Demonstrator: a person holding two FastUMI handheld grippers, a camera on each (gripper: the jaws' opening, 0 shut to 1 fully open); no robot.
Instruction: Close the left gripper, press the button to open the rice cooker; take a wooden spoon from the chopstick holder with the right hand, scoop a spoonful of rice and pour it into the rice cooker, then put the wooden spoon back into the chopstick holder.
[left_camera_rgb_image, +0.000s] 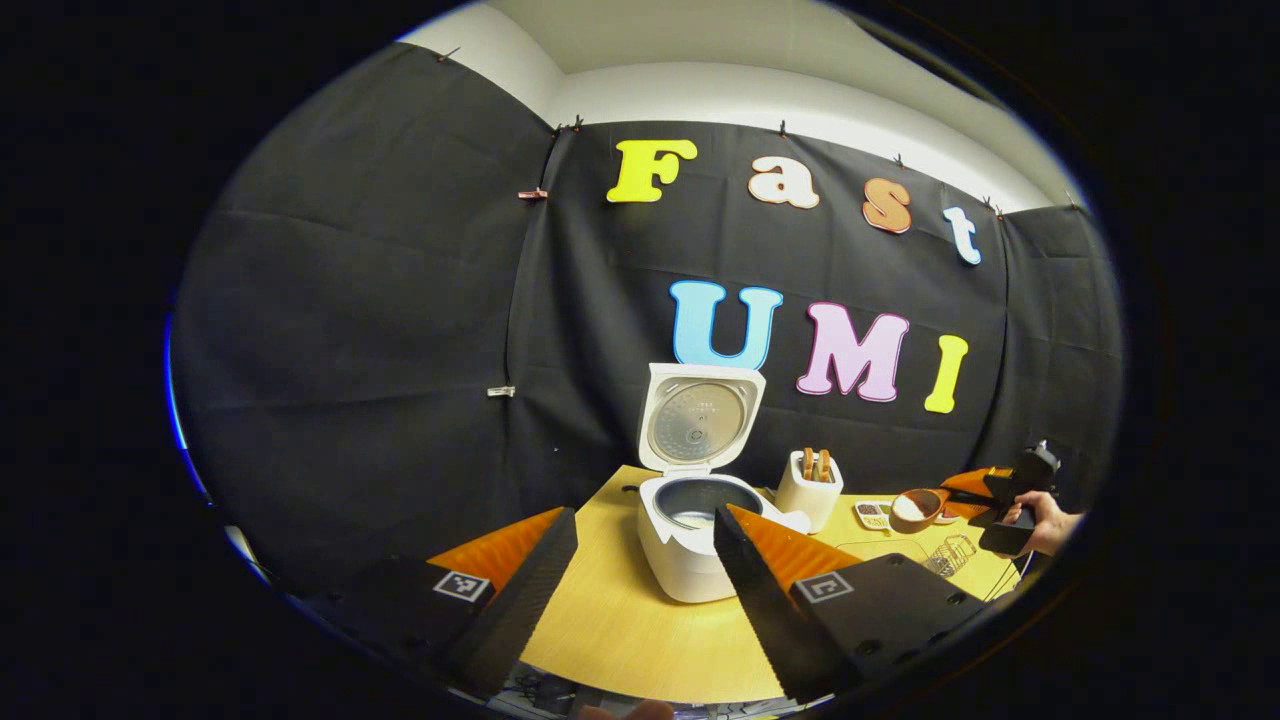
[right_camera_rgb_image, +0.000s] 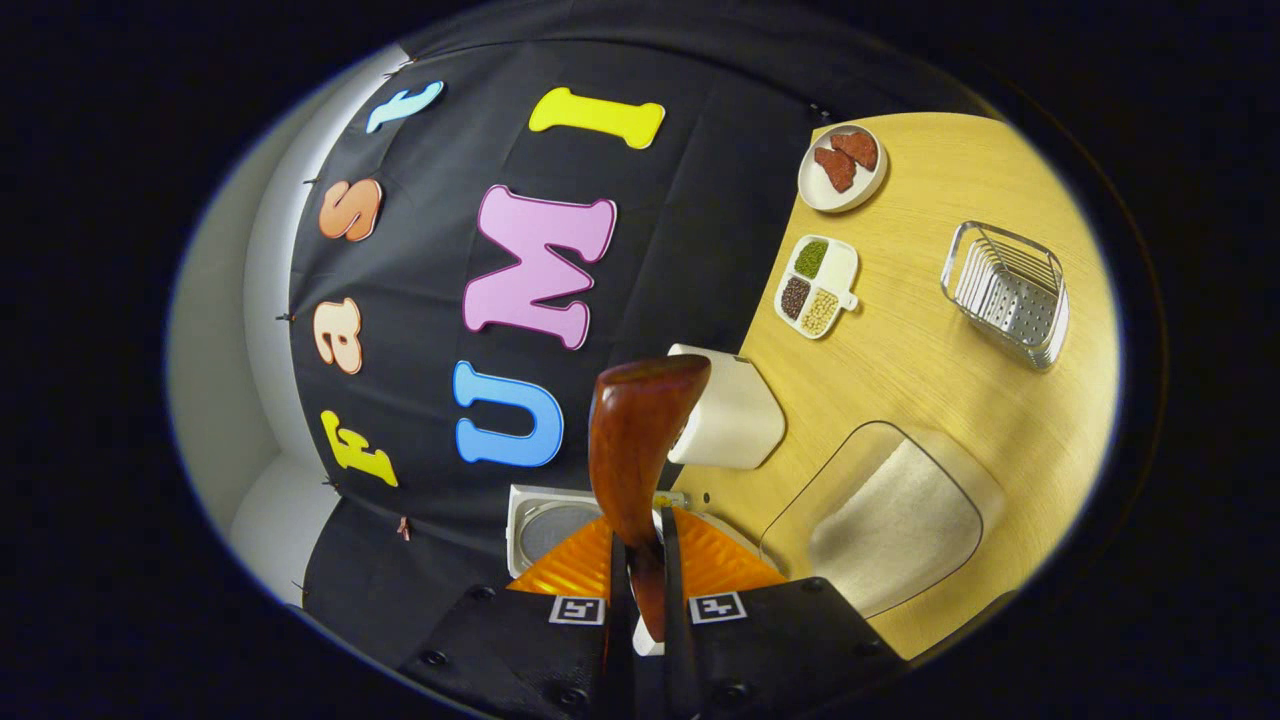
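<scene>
The white rice cooker (left_camera_rgb_image: 690, 545) stands on the wooden table with its lid (left_camera_rgb_image: 700, 415) raised upright. My left gripper (left_camera_rgb_image: 647, 514) is open in front of it, holding nothing. At the far right a hand (left_camera_rgb_image: 1045, 520) holds my right gripper (left_camera_rgb_image: 985, 492), which carries the wooden spoon (left_camera_rgb_image: 915, 508) with white rice in its bowl. In the right gripper view, rolled on its side, my right gripper (right_camera_rgb_image: 645, 560) is shut on the spoon's (right_camera_rgb_image: 640, 440) handle. The bowl's back faces me. Beyond it lie the white chopstick holder (right_camera_rgb_image: 730, 410) and the cooker's lid (right_camera_rgb_image: 545, 525).
A clear rice container (right_camera_rgb_image: 890, 510) sits beside the cooker. Farther along the table are a divided dish of beans (right_camera_rgb_image: 815, 285), a metal rack (right_camera_rgb_image: 1005, 290) and a small plate with red pieces (right_camera_rgb_image: 842, 165). The chopstick holder (left_camera_rgb_image: 808, 490) holds more wooden utensils.
</scene>
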